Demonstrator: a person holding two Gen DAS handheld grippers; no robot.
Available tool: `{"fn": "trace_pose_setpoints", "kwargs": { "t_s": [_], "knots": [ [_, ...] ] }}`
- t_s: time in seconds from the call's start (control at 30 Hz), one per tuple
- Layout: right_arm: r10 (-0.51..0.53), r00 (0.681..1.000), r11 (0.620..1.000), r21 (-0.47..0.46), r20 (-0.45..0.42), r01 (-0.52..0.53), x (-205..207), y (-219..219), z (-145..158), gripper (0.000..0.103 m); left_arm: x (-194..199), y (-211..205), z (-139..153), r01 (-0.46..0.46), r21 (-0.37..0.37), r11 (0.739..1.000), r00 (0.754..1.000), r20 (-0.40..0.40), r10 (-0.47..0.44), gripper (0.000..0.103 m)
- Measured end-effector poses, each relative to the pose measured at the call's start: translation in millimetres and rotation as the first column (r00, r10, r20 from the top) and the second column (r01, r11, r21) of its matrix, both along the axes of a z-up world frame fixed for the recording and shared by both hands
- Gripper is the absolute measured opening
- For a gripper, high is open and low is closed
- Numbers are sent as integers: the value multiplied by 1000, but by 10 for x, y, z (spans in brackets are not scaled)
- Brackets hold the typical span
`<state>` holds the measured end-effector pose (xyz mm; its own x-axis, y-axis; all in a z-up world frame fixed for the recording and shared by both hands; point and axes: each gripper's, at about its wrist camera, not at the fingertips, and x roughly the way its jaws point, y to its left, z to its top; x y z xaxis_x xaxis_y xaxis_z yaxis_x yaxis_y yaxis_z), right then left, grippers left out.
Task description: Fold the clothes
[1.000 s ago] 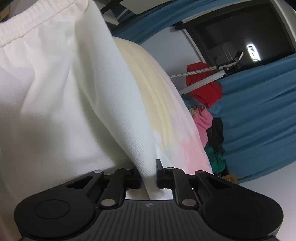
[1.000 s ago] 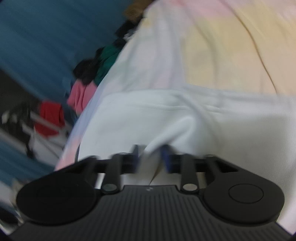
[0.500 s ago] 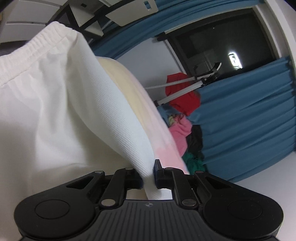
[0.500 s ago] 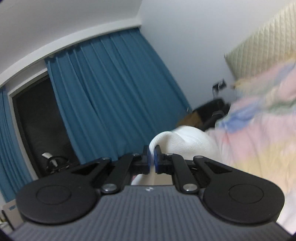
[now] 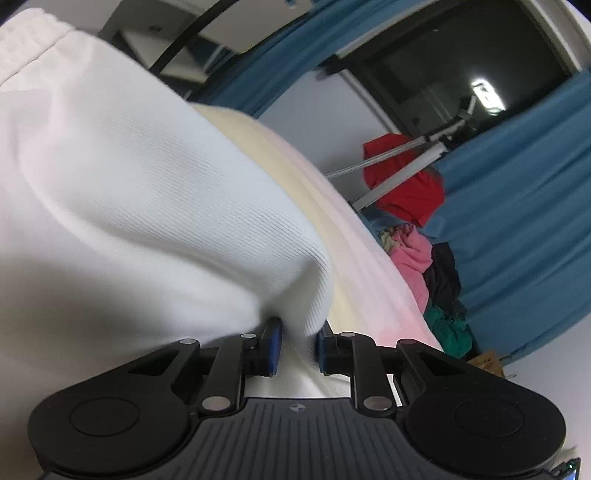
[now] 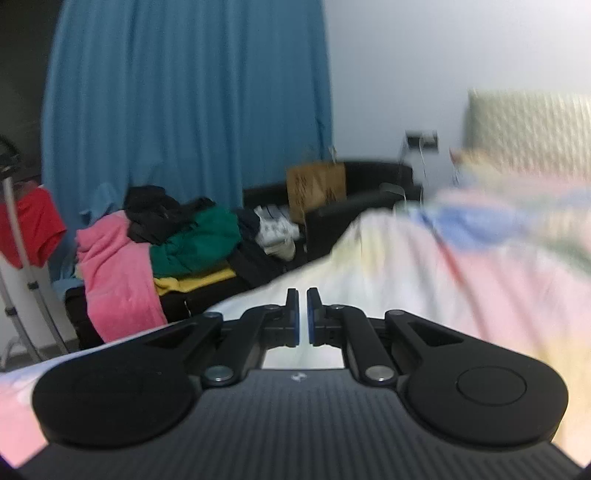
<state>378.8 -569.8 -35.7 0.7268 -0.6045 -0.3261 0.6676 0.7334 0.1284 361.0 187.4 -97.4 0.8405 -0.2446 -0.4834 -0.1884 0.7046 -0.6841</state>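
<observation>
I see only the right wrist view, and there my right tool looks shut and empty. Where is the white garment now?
Observer: The white garment is between the pads of the left tool, whose jaws have just been opening.
Operator: Which part of it is at the tool?
Observer: A bunched fold. The elastic waistband is far from the tool, at the top left of the left wrist view.
Operator: What is behind the garment?
Observer: The pastel bedcover. The garment hides most of it, and only a strip shows to the garment's right.
</observation>
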Motion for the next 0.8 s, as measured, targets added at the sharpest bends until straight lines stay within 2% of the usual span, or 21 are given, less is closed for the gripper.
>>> {"fn": "trace_pose_setpoints", "kwargs": {
  "t_s": [0.03,0.13,0.23,0.3,0.37,0.4,0.47,0.5,0.53,0.57,0.6,0.63,0.73,0.8],
  "knots": [
    [8,1000,1000,29,-23,-7,46,-32,-130,7,28,-42,34,8,28,1000,1000,-1,-8,24],
    [27,997,994,104,-79,-18,46,20,-404,7,61,-153,152,47,92,995,999,-3,-47,43],
    [24,998,983,182,-63,-12,-130,64,-407,8,-56,-291,286,92,189,978,996,-1,-93,51],
    [27,998,975,222,-52,-14,-298,91,-354,9,-187,-414,376,135,258,957,991,-11,-137,55],
    [56,998,962,269,-33,-45,-533,140,-277,10,-372,-571,477,205,345,916,976,-5,-217,61],
    [64,998,953,297,-22,-54,-678,149,-253,11,-470,-669,532,246,397,884,964,-1,-267,64],
    [65,998,932,357,4,-62,-1017,139,-233,21,-674,-860,606,302,489,818,937,6,-349,72],
    [67,998,919,389,19,-70,-1207,159,-229,37,-776,-956,642,325,533,781,922,6,-388,75],
    [70,997,904,421,37,-79,-1415,199,-231,49,-853,-1050,663,340,562,755,910,6,-414,76],
    [68,996,891,447,53,-84,-1598,238,-240,54,-923,-1143,682,352,586,730,899,4,-437,76],
    [63,997,880,468,52,-80,-1750,277,-243,63,-993,-1237,700,363,609,705,888,3,-460,76],
    [68,997,869,490,31,-75,-1869,318,-226,63,-1064,-1330,718,373,632,679,876,0,-482,76],
    [128,991,829,546,29,-123,-2170,444,-148,64,-1317,-1447,709,408,612,678,860,-10,-510,76],
    [176,983,803,571,45,-170,-2285,529,-127,64,-1462,-1545,716,406,633,659,851,0,-525,76]
  ]
}}
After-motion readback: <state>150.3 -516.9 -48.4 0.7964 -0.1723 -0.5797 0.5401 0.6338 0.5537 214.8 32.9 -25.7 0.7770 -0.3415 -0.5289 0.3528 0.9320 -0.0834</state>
